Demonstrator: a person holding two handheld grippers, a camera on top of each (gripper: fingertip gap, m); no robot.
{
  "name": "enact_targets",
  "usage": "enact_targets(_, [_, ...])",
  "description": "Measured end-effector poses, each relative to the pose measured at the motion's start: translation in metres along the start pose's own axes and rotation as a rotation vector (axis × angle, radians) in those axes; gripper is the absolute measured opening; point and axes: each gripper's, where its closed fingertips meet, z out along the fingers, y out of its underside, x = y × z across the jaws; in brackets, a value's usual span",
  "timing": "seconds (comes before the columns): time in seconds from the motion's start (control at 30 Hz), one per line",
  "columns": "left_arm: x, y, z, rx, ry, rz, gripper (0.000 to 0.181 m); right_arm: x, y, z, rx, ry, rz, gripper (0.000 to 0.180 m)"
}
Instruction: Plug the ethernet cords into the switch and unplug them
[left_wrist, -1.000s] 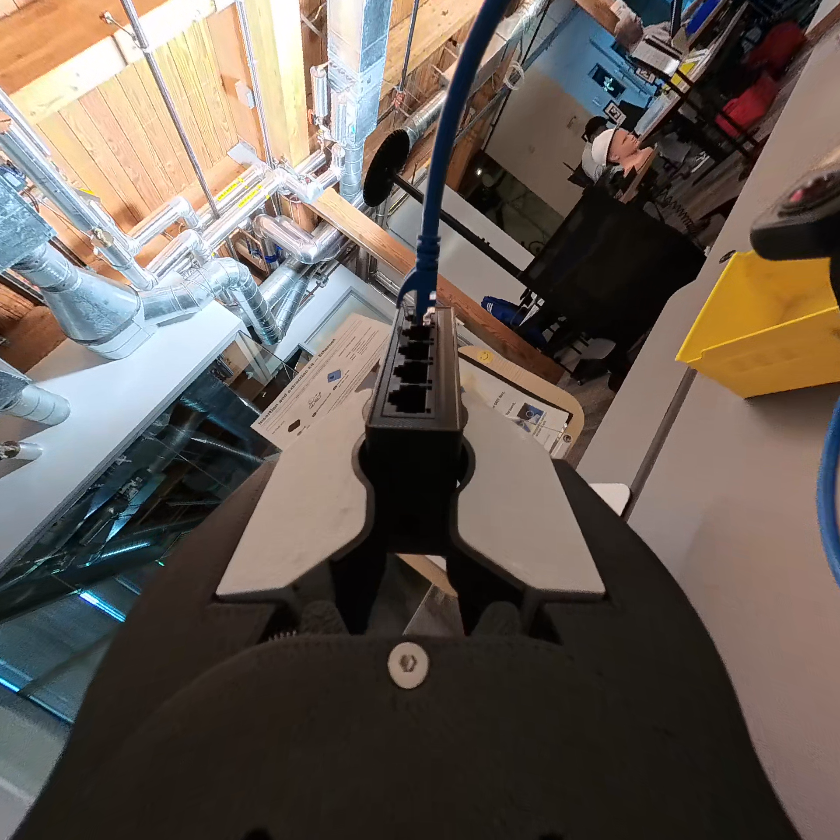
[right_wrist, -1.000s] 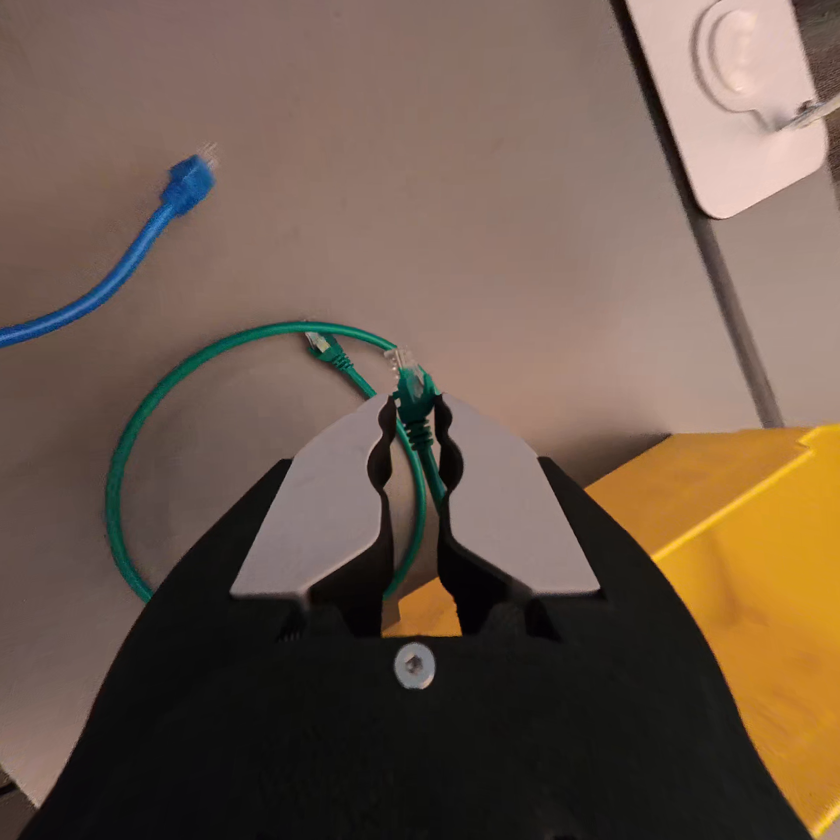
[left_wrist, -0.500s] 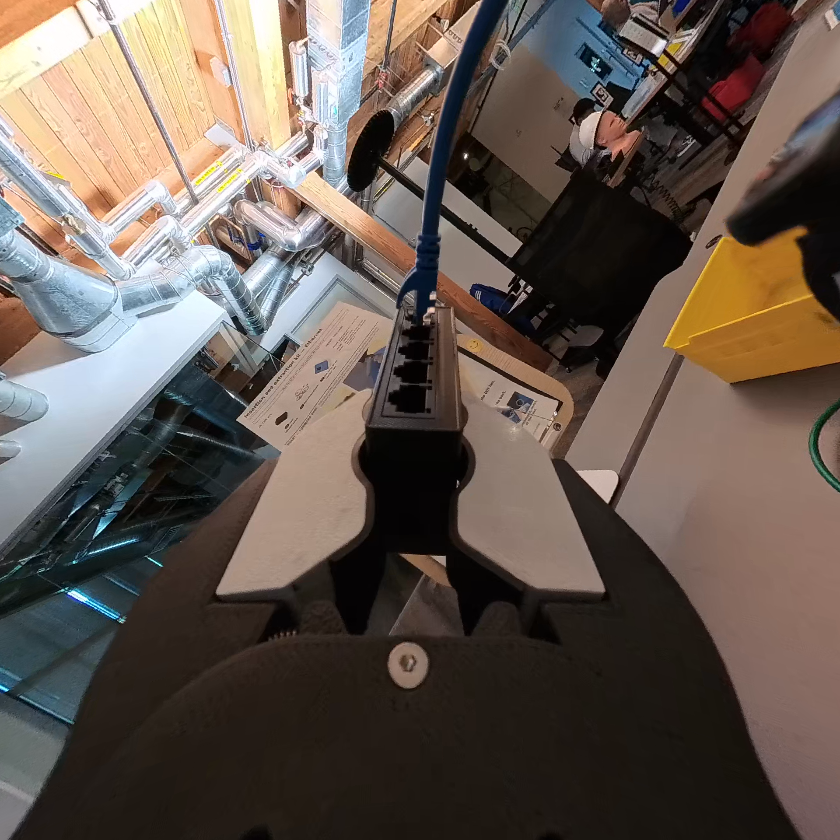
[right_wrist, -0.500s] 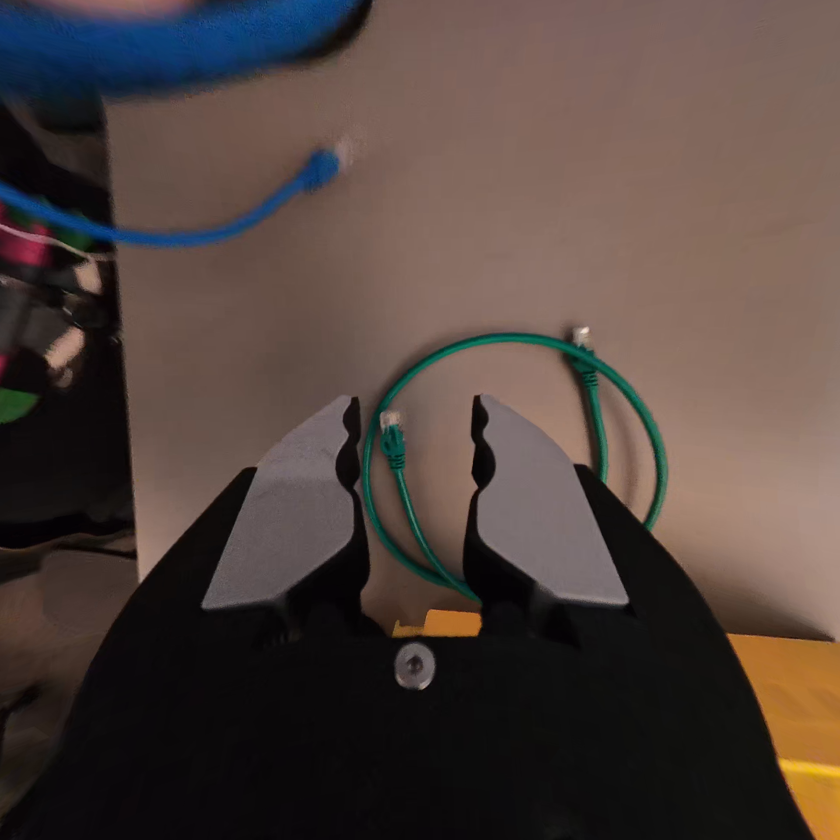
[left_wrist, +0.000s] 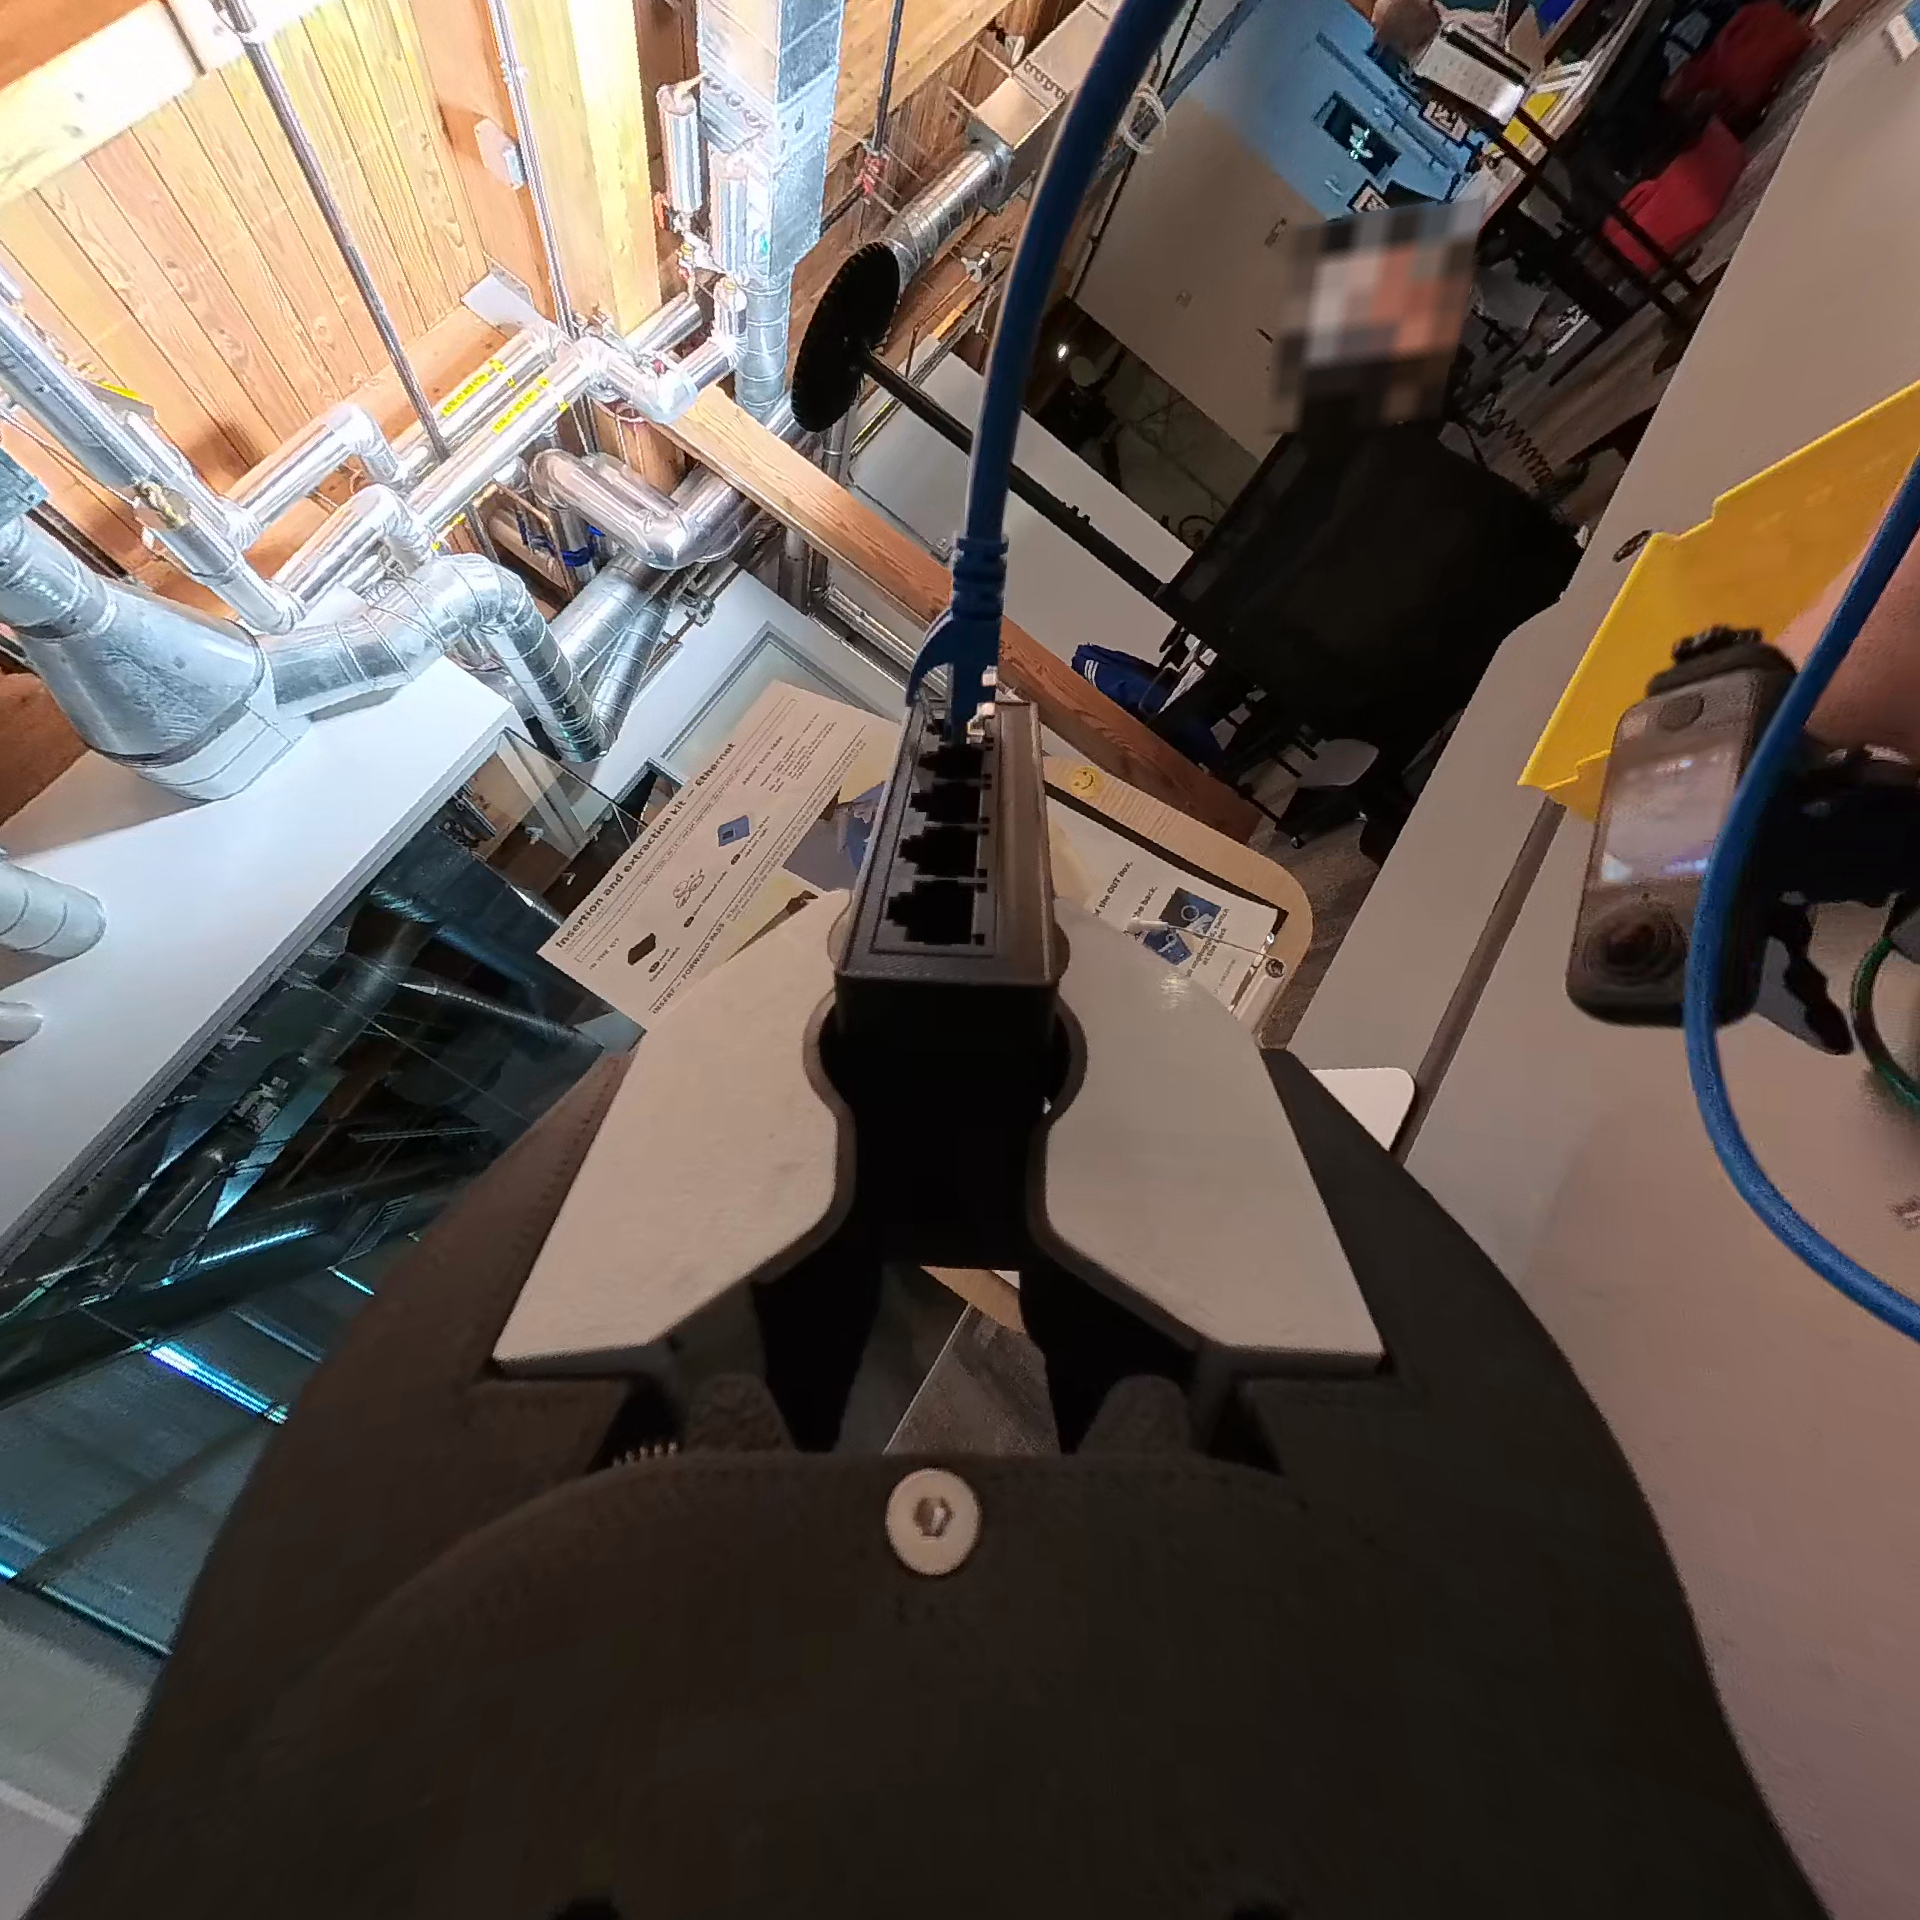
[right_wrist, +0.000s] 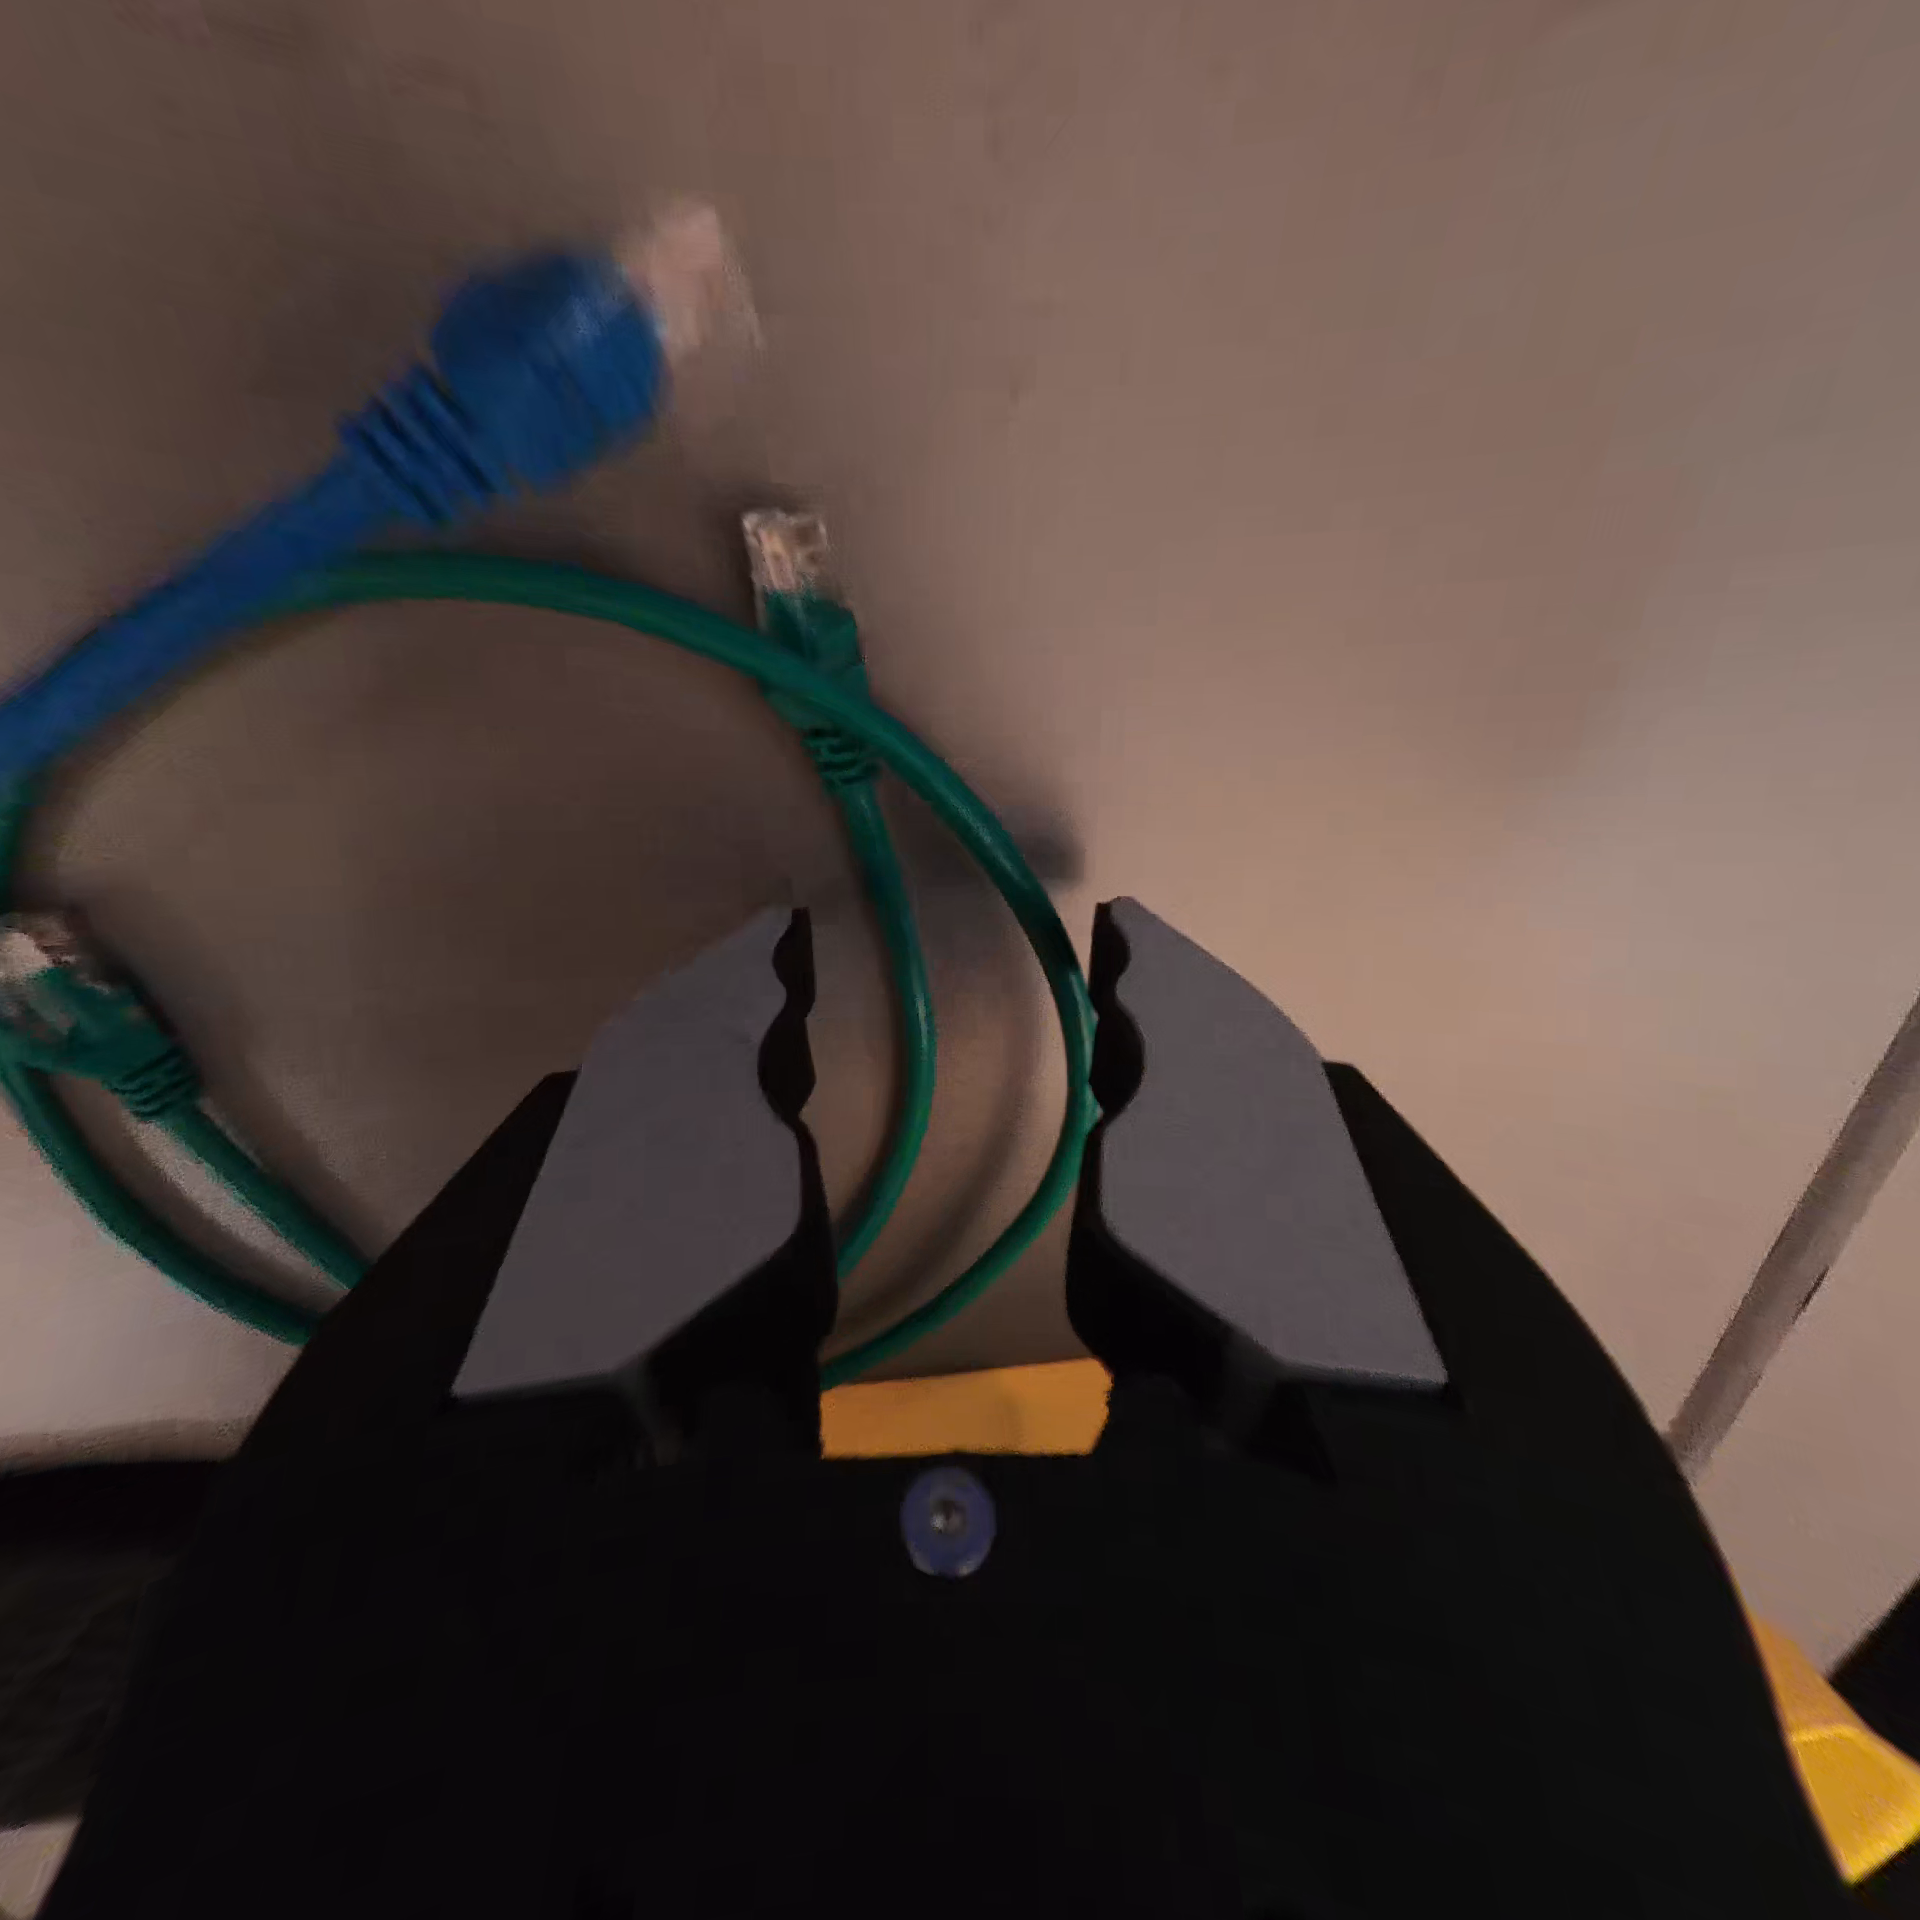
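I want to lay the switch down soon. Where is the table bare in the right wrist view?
Bare: the table right of the green cord, across to the pale strip. Crowded: the left, where the blue cord crosses the green loop, and near the right gripper, open over the loop by the yellow bin.

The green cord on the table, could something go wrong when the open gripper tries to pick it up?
Maybe. The right gripper is open over two strands of the green cord, not its plug, so it might grab the loop. The blue cord lies across the green one and may tangle. Pulling it might tug the switch in the left gripper.
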Motion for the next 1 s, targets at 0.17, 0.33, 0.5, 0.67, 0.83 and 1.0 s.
enact_targets(0.17, [-0.002,-0.002,-0.002,0.01,-0.005,-0.001,0.028,-0.011,0.001,0.004,-0.058,-0.105,0.012,0.025])
enact_targets(0.33, [-0.007,-0.005,-0.009,0.027,-0.014,-0.017,0.028,-0.016,0.004,-0.005,-0.087,-0.094,0.025,0.007])
enact_targets(0.5, [-0.012,-0.013,-0.017,0.06,-0.023,-0.037,0.028,0.005,-0.011,-0.081,0.074,0.077,0.098,0.007])
enact_targets(0.67, [-0.013,-0.02,-0.022,0.078,-0.026,-0.041,0.029,0.039,0.018,-0.201,0.156,0.353,0.235,0.007])
enact_targets(0.83, [-0.01,-0.022,-0.021,0.065,-0.016,-0.034,0.029,0.042,0.111,-0.277,0.088,0.427,0.567,0.007])
enact_targets(1.0, [-0.002,-0.021,-0.013,0.04,0.007,-0.015,0.028,-0.014,0.21,-0.233,-0.147,0.076,1.018,0.007])
